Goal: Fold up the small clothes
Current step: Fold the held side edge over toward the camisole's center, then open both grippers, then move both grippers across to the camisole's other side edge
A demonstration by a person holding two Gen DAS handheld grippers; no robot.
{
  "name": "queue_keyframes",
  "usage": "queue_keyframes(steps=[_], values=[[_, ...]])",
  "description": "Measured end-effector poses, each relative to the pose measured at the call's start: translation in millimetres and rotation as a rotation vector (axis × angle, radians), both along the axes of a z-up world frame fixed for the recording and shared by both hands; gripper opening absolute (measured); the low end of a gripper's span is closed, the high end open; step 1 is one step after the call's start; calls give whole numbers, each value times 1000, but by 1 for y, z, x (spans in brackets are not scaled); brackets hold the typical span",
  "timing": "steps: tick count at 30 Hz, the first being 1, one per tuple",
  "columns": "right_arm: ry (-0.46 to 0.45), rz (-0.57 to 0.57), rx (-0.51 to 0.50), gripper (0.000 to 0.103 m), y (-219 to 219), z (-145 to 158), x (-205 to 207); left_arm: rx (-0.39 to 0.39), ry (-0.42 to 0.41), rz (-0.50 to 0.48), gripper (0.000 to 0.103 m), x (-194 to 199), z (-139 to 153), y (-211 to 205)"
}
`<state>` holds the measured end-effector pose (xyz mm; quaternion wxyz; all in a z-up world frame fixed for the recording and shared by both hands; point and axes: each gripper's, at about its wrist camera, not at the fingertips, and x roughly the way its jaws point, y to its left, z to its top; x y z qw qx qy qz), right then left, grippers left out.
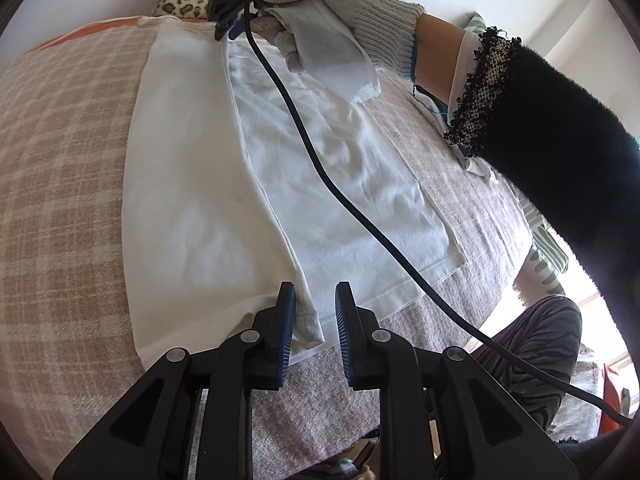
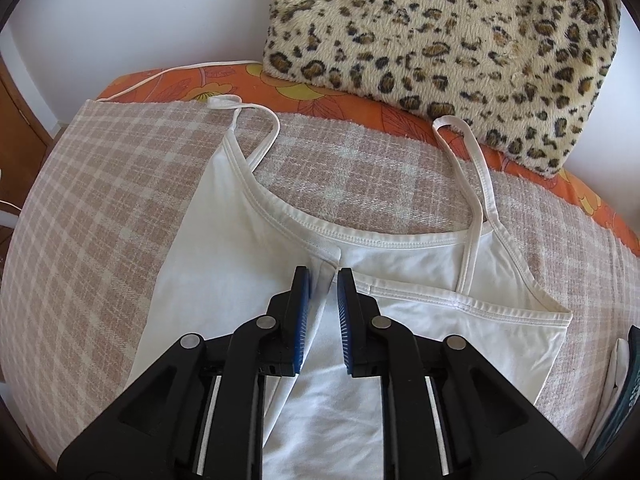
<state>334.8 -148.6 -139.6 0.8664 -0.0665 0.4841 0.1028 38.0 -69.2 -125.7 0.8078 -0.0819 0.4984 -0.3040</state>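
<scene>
Both claws sit low over the white camisole, which lies flat on the checked blanket covering the bed, one side already folded lengthwise over the middle. I judge that fold just laid down. Left claw at the hem and right claw at the neckline are each slightly spread, pinching nothing. Next comes the opposite side or a crosswise fold. Leopard cushion lies far; the black cable crosses the cloth and could snag.
</scene>
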Motion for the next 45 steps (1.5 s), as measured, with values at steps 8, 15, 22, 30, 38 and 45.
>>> queue_keyframes(steps=[8, 15, 22, 30, 38, 45], values=[[-71, -55, 96, 41, -44, 46, -20, -6, -73, 10, 21, -17, 18, 13], [-121, -92, 149, 41, -99, 68, -60, -2, -139, 32, 21, -28, 27, 21], [-148, -110, 234, 42, -154, 79, -110, -8, -168, 30, 21, -33, 31, 6], [-172, -150, 285, 42, -211, 73, -152, 34, -209, -31, 30, -43, 34, -37], [-165, -197, 337, 43, -260, 63, -163, 64, -252, -157, 31, -50, 31, -99], [-141, -186, 378, 43, -286, 54, -157, 90, -234, -253, 31, -48, 19, -137]])
